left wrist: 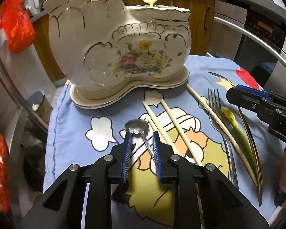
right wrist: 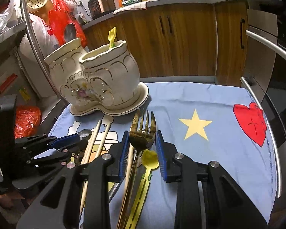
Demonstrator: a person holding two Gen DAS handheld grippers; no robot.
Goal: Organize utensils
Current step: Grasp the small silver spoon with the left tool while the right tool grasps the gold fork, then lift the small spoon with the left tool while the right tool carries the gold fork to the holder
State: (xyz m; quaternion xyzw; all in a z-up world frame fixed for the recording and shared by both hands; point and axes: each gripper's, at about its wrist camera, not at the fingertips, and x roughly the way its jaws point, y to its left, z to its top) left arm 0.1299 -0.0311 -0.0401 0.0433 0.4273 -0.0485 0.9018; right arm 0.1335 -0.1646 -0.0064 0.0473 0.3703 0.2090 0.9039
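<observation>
A blue cartoon-printed cloth [right wrist: 209,99] covers the table, and at its far left corner stands a cream ceramic utensil holder [left wrist: 120,51] with gold trim and a flower decal, on a matching saucer. It has two compartments: a yellow plastic spoon [right wrist: 112,36] stands upright in the shorter one, while the inside of the taller one is hidden from both cameras.

The loose utensils lie near the cloth's front edge, their long axes running roughly from front to back. A pair of pale chopsticks [left wrist: 173,126] points its tips toward the holder. To their right, a single wooden chopstick [left wrist: 219,127] lies across a metal fork [right wrist: 143,131] whose tines point at the far edge. Beside the fork rests a second yellow spoon [right wrist: 149,160], bowl toward the back, its green-and-yellow handle cut off by the frame. A small metal spoon [left wrist: 137,127] lies left of the chopsticks, its bowl toward the holder.

The left gripper [left wrist: 141,133] has its fingers apart on either side of that spoon's handle, not clamped. The right gripper [right wrist: 142,135] is likewise spread, its fingers flanking the fork head and yellow spoon.
</observation>
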